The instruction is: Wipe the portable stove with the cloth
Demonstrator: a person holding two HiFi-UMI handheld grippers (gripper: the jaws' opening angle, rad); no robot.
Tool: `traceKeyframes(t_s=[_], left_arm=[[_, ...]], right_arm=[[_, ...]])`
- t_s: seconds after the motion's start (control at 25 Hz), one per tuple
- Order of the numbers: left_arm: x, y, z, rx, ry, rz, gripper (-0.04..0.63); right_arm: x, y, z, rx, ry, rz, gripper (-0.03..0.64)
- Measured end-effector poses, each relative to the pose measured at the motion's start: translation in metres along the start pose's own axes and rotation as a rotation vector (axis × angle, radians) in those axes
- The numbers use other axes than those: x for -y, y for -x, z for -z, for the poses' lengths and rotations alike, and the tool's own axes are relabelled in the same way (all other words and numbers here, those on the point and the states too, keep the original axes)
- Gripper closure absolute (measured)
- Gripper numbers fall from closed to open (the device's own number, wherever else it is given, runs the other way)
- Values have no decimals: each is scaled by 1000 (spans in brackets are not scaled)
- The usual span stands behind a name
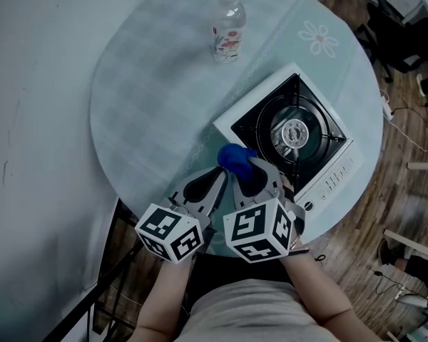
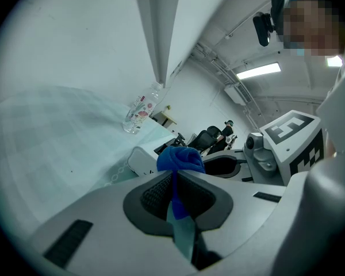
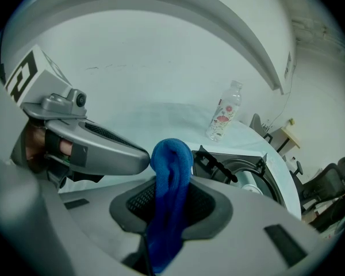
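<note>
Now | left tool (image 1: 215, 182) and right tool (image 1: 257, 182) both clamped on blue cloth (image 1: 235, 158) | stove (image 1: 294, 135) just beside | bottle (image 1: 227, 27) well apart

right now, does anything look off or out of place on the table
Nothing spilled or broken. Oddly, the left hand-held gripper and right hand-held gripper both clamp the same bunched blue cloth; the portable stove sits skewed near the table edge.
</note>
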State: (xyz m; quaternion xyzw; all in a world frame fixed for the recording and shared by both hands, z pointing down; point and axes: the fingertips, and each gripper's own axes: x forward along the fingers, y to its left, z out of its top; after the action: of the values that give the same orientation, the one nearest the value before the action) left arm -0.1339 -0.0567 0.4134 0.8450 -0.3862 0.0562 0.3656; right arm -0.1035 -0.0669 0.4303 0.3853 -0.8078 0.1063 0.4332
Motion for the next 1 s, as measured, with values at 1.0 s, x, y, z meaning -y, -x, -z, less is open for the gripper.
traceKeyframes(t_s=[1.0], left_arm=[[-22, 3, -13, 33, 28, -33, 557]], right_arm=[[8, -37, -41, 3, 13, -23, 522]])
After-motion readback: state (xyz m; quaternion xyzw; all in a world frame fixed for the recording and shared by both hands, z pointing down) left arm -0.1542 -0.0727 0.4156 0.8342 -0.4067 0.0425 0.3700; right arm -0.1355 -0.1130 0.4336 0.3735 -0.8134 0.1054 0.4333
